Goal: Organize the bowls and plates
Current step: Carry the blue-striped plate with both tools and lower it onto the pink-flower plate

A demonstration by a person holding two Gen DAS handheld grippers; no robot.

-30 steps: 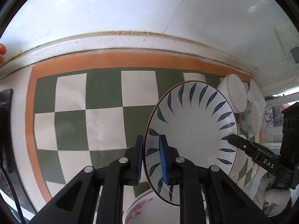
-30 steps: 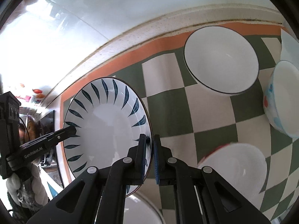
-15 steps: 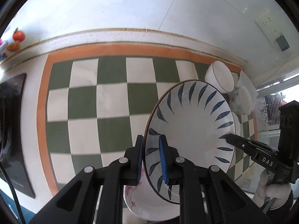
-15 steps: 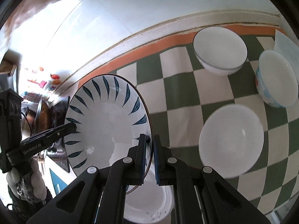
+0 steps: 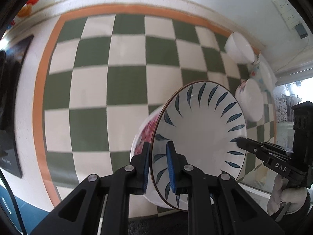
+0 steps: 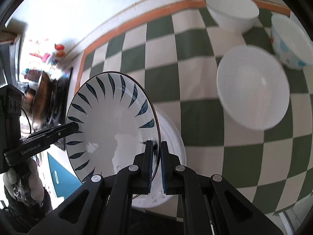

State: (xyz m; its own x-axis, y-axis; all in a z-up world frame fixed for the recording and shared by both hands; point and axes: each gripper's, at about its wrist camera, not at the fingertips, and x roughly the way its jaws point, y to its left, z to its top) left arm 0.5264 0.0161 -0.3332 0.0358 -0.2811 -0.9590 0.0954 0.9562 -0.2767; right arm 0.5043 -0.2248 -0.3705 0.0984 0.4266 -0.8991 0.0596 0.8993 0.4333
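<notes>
Writing first: the right gripper (image 5: 241, 140) reads "DAS" on its finger in the left cam, and the left gripper (image 6: 75, 126) reads "GenRobot.AI" in the right cam. No other text legible.

Plate (image 5: 199, 143), white w/ dark blue leaf strokes round the rim, is up off the checkered mat (image 5: 117, 78), tilted, carried between both tools. Left gripper (image 5: 157, 166) is clamped on the plate's near-left rim, blue pads either side. Right gripper (image 6: 155, 162) is pinched tight on the opposite rim, pads nearly together w/ just the edge between.

Under the plate: a bowl w/ pink flowers (image 5: 143, 135). Left cam shows the pink print; right cam shows only its white rim and inside (image 6: 172, 146).

Right cam only: dark pan (image 6: 44, 96) and coloured clutter (image 6: 58, 50) at the far left, gloved hand (image 6: 11, 178) on the left tool. It also gives three more bowls clearly: plain white bowl (image 6: 252, 86) mid-right, white bowl (image 6: 232, 9) at the back, blue-print bowl (image 6: 291, 43) at the right edge.

Left cam only: wall socket (image 5: 289, 17) top right, window (image 5: 289, 101), gloved hand (image 5: 283, 197) on the right tool.
</notes>
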